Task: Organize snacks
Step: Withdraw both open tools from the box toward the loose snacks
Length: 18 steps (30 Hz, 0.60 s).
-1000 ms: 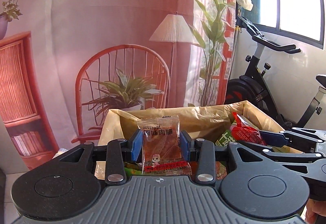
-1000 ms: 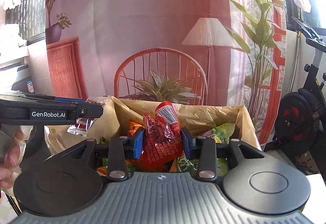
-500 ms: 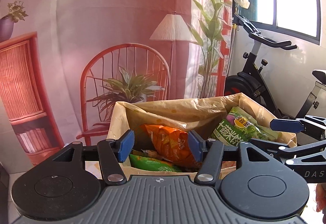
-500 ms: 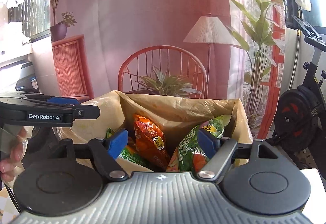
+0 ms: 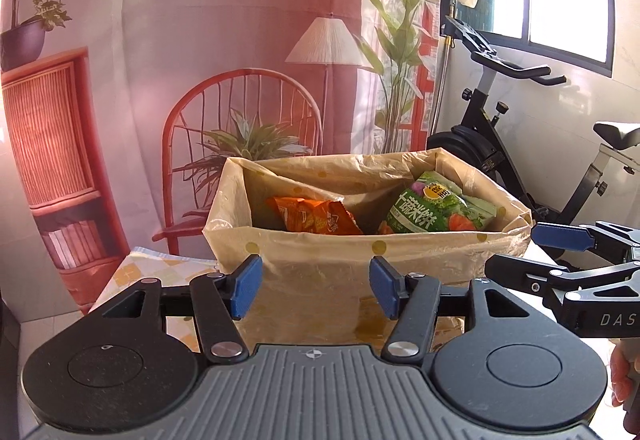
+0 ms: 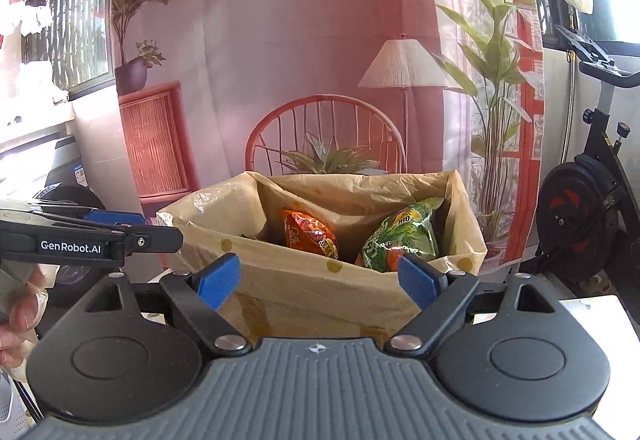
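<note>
Lined box [image 5: 320, 264] sits on the tabletop [image 5: 132, 272], plastic liner folded over the rim, top wide open. Inside: orange snack bag [image 5: 312, 216] left of centre, green snack bag [image 5: 436, 208] to the right, leaning on the right wall; both sit below the rim line at the near wall. A gap shows between the two bags.

Left gripper [image 5: 316, 286] is short of the box's near wall, below the rim, fingers about half spread with nothing between them, only the liner front seen through the gap. Aimed slightly downward.

Right gripper [image 6: 320, 280] is also in front of the near wall, its jaws opening wide, nothing between them; the blue pads frame the box front. Close to level.

The two grippers lie side by side, each at the edge of the other's view, not touching. A hand [image 6: 18, 316] grips the left gripper's handle at lower left of the right wrist view.

Bare tabletop shows to the left of the box. Exercise bike [image 5: 500, 136] stands behind on the right, clear of the box.
</note>
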Tool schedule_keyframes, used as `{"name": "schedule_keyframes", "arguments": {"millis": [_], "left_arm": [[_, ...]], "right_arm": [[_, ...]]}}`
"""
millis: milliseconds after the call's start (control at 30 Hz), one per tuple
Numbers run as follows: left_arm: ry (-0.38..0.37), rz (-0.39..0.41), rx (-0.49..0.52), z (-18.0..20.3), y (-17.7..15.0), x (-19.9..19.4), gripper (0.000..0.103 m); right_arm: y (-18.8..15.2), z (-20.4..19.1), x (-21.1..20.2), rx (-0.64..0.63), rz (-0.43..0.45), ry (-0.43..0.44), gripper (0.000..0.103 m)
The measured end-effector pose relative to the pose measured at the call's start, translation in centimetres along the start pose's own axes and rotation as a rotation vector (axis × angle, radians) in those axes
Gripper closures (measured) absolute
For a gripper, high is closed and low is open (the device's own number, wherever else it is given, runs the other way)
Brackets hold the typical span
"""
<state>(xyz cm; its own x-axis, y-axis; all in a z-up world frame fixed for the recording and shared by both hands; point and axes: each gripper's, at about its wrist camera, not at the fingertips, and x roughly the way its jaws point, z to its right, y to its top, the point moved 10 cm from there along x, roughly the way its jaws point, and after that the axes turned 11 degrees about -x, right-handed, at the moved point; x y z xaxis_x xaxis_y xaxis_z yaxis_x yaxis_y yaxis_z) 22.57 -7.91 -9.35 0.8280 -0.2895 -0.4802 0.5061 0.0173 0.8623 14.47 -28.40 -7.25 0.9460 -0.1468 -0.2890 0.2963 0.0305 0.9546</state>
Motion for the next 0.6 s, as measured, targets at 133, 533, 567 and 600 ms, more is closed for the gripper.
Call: {"name": "schedule_keyframes", "arguments": {"millis": [133,533,567,600], "left_arm": [[0.008,-0.054,-0.024,-0.6,-3.0,0.2,0.042],[0.022,-0.196,-0.161,-2.2,-11.4,2.1,0.049],[0.016,-0.208,-0.171,-2.2,-12.0,2.3,0.049],[0.005,-0.226,-0.184,-2.1,-12.7,2.3,0.050]], "right_arm": [[-2.6,-0.5,-0.7,0.028,-0.027,0.017,0.015],[-9.5,-1.0,-0.4,0.088,-0.130,-0.002,0.009],[-10.0,-0.8,-0.4,0.100,-0.137,-0.006,0.010],[-10.4,-0.8,-0.3,0.099,-0.144,-0.012,0.014]]}}
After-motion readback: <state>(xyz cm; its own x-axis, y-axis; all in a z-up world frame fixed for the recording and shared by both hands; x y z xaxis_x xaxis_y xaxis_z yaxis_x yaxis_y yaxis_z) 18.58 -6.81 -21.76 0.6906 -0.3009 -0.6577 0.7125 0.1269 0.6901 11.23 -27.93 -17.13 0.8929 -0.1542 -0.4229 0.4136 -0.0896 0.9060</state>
